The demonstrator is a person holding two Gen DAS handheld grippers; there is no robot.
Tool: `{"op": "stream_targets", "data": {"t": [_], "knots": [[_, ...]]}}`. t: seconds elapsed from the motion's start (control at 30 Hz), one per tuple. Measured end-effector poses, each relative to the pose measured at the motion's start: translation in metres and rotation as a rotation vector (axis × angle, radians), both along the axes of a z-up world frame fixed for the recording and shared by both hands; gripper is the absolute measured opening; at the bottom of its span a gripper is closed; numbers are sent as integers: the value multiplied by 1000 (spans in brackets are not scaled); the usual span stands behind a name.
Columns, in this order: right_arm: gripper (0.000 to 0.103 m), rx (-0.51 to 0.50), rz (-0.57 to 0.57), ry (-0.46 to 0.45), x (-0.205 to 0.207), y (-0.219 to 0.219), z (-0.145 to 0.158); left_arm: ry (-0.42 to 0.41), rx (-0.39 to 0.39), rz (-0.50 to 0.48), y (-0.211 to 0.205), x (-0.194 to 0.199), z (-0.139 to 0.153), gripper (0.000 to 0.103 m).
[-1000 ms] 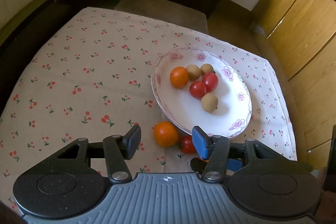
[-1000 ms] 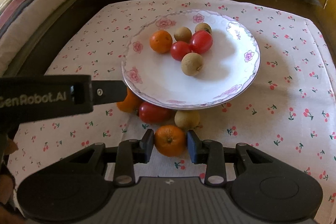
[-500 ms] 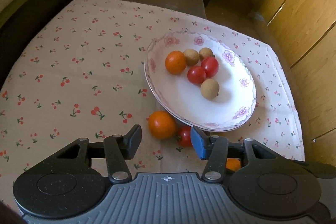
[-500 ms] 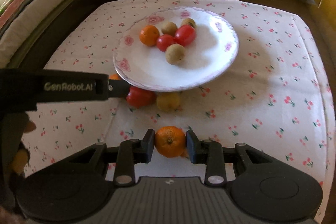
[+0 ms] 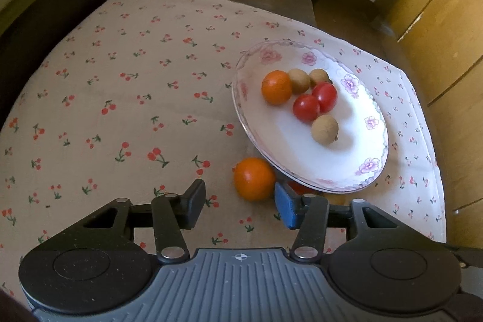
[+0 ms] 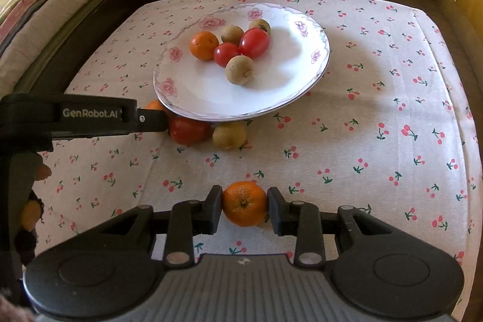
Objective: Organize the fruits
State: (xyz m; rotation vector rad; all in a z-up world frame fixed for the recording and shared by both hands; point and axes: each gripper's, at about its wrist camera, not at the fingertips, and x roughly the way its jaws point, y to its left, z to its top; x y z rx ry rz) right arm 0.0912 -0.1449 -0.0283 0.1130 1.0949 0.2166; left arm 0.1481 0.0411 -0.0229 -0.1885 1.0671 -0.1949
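On the table (image 6: 377, 110) stands a plate (image 6: 211, 98) with six fruits in a cluster toward its far left side. Under the plate's near rim lie a tomato (image 6: 188, 130) and, touching it on the right, a longan (image 6: 229, 135).

Free room and obstacles. The cherry-print cloth (image 6: 377, 116) to the right of the plate (image 6: 211, 98) is left open, as is the wide stretch to its left (image 5: 105, 98). The plate's near rim is crowded by a tomato (image 6: 188, 130), a longan (image 6: 229, 135) and an orange (image 5: 253, 178). Approach from the left is barred by the left gripper (image 5: 240, 202) reaching across toward that rim.
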Motion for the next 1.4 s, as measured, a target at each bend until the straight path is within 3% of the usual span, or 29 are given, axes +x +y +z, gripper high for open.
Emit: {"op": "stream_targets", "data": {"t": [0.33, 0.4, 0.57, 0.67, 0.83, 1.17, 1.4], "knots": [[34, 7, 7, -6, -3, 1, 3, -11, 38, 26, 22, -13, 7, 56], [34, 10, 5, -7, -2, 0, 4, -48, 39, -10, 20, -17, 14, 58], [34, 21, 6, -14, -5, -2, 7, -114, 132, -161, -4, -15, 14, 61], [34, 23, 10, -15, -5, -3, 6, -96, 123, -170, -6, -7, 4, 61], [34, 22, 14, -4, -2, -1, 1, -74, 22, -121, -1, 5, -2, 61], [34, 19, 31, -7, -2, 7, -3, -133, 59, -78, -9, 3, -12, 55], [34, -11, 34, -14, -6, 7, -2, -110, 44, -84, -7, -4, -10, 40]]}}
